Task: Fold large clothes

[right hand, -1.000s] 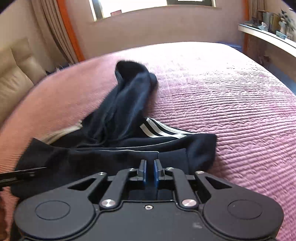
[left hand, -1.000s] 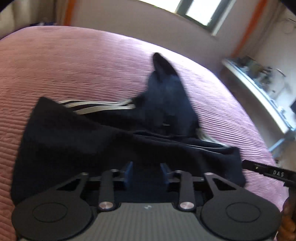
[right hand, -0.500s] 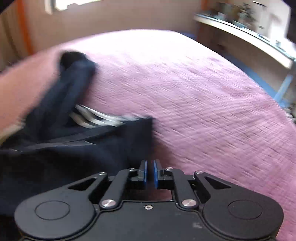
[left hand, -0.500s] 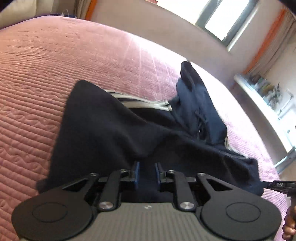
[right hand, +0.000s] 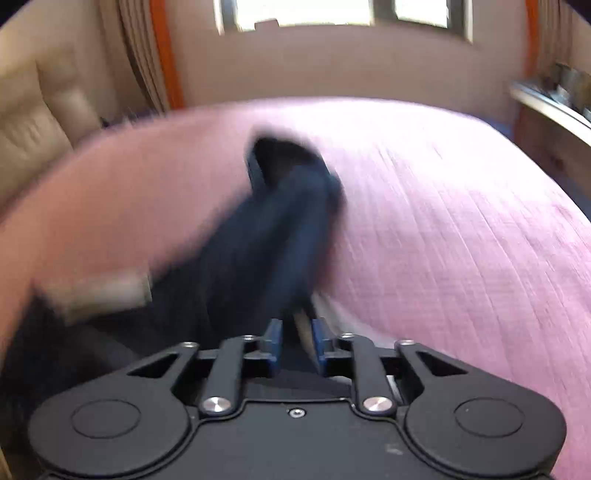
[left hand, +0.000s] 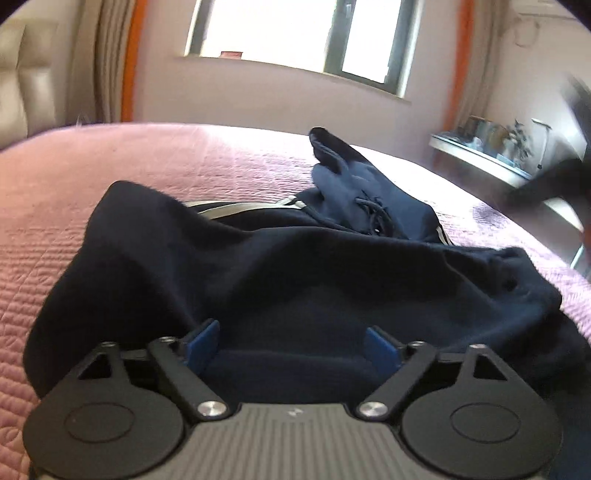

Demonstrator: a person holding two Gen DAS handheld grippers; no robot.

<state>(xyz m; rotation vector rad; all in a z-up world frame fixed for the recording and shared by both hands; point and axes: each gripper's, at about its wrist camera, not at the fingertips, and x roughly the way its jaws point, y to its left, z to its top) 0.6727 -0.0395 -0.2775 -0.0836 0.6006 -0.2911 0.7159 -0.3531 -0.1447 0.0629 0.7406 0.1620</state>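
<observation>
Dark garment (left hand: 295, 266) lies bunched on the pink bed (left hand: 110, 177), soft, limp and fairly hefty, best pinched at a hem corner; left gripper (left hand: 291, 345) gapes wide over it, right gripper (right hand: 297, 341) slightly parted, grip unclear

A home bedroom, shown by a wide bed with a pink quilted bedspread (left hand: 155, 177), a padded beige headboard (right hand: 40, 125), a window (left hand: 295, 33) with curtains (left hand: 99, 59) trimmed in orange, and a wall shelf (left hand: 491, 158) holding small household items.
</observation>
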